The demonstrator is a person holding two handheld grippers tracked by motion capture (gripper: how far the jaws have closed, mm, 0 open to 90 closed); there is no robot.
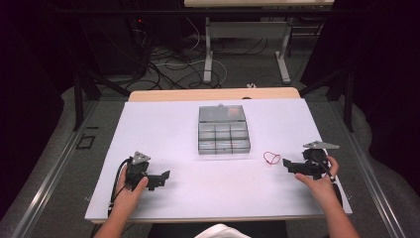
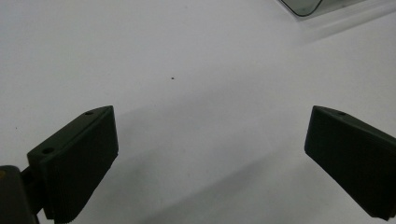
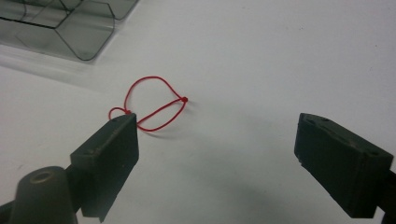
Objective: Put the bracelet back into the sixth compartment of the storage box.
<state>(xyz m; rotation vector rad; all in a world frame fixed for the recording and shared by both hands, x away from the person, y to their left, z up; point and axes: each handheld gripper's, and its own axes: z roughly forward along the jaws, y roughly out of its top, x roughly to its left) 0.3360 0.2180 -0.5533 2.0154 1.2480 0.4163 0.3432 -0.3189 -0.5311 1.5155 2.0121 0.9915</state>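
Your high view looks forward and down from above your side, taking in the whole white desk (image 1: 208, 173) from well back. Each of the 2 gripper views rides low and close to the desk surface. The left one faces bare desk with a corner of the clear organizer box (image 2: 303, 5) at its top edge. The right one faces the red string loop (image 3: 152, 105), just beside that box (image 3: 70, 28); the high view shares both (image 1: 271, 158) (image 1: 223, 130).

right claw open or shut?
Open. In the right gripper view the right claw has its two jaws wide apart with bare white table between them; the red string loop lies just ahead, ungrasped.
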